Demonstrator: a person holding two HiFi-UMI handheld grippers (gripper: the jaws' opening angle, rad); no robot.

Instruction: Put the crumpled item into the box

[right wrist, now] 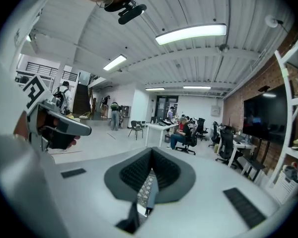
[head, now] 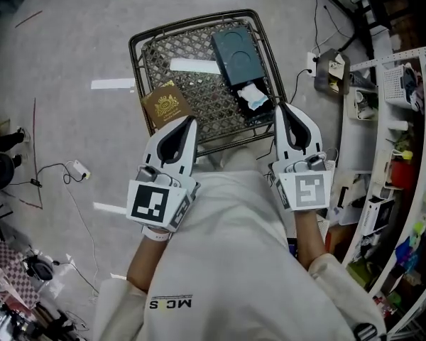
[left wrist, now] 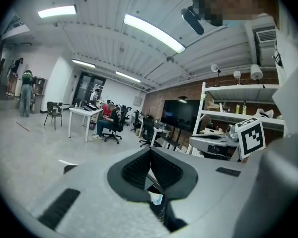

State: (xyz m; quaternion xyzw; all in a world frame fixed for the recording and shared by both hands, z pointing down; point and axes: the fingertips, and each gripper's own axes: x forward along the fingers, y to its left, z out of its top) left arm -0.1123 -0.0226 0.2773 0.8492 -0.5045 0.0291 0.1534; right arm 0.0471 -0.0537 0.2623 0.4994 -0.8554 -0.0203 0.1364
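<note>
A white crumpled item with a blue patch lies at the near right of a dark wire-mesh basket. It rests on a dark surface just below a dark teal box; whether it is inside the box I cannot tell. My left gripper is held just short of the basket's near edge, jaws together, nothing between them. My right gripper is shut too, its tip just right of the crumpled item and apart from it. In the gripper views both the left gripper and the right gripper point level across the room.
A brown booklet and a white strip also lie in the basket. Cluttered shelves stand along the right. Cables and a white adaptor lie on the grey floor at left. The gripper views show desks, chairs and seated people.
</note>
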